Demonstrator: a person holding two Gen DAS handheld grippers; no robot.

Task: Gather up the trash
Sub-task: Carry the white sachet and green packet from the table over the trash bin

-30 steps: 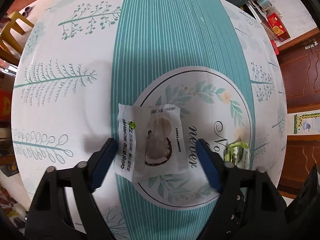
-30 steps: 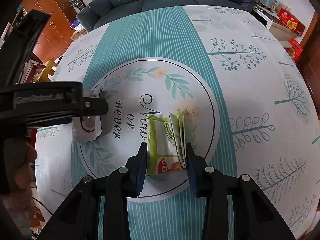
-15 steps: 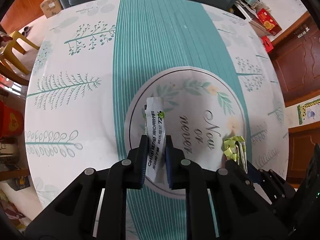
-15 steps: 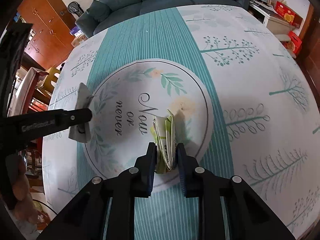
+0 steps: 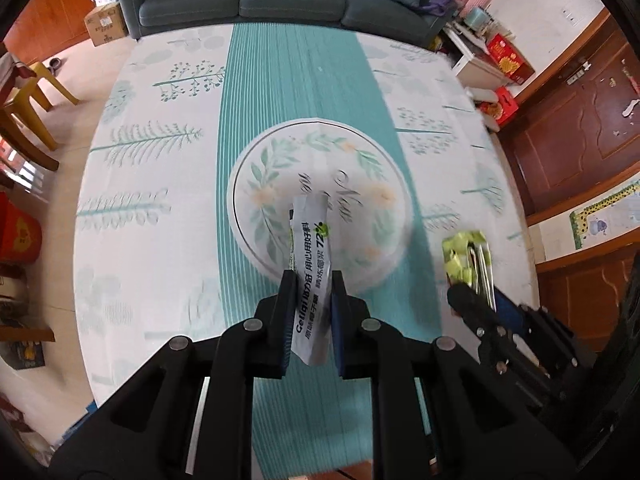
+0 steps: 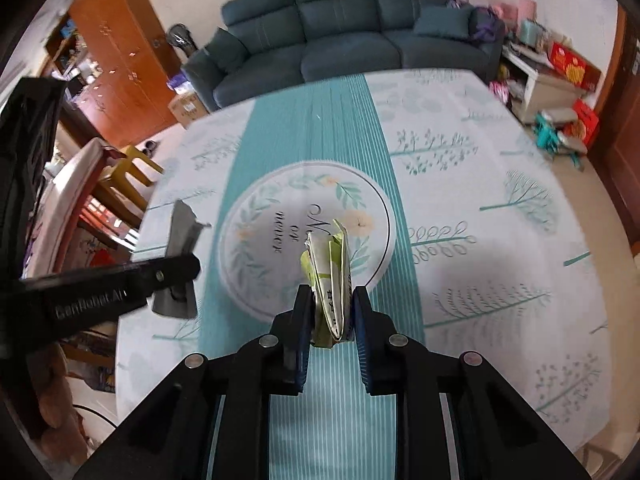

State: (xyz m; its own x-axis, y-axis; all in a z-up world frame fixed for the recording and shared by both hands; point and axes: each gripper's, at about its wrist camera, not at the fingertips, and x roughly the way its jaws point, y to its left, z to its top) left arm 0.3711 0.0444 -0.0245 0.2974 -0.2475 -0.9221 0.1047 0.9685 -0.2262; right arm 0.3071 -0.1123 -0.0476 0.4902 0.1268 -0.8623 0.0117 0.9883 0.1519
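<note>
My left gripper (image 5: 311, 280) is shut on a white candy wrapper (image 5: 311, 248) with black and green print, folded lengthwise and held well above the table (image 5: 160, 168). In the right wrist view that wrapper (image 6: 180, 236) shows edge-on in the left gripper (image 6: 176, 276) at the left. My right gripper (image 6: 331, 294) is shut on a crumpled green and white wrapper (image 6: 330, 276), also lifted off the cloth. From the left wrist view the green wrapper (image 5: 466, 258) hangs at the right in the right gripper (image 5: 478, 296).
A teal and white cloth with a round printed medallion (image 5: 320, 192) covers the table. A dark sofa (image 6: 340, 40) stands beyond the far edge. Wooden chairs (image 5: 24, 112) sit at the left, boxes and a white cabinet (image 6: 552, 76) at the right.
Both grippers closed on their wrappers, which lay flat on the cloth, folding them. Both then rose, so the table looks farther away and the sofa has come into view.
</note>
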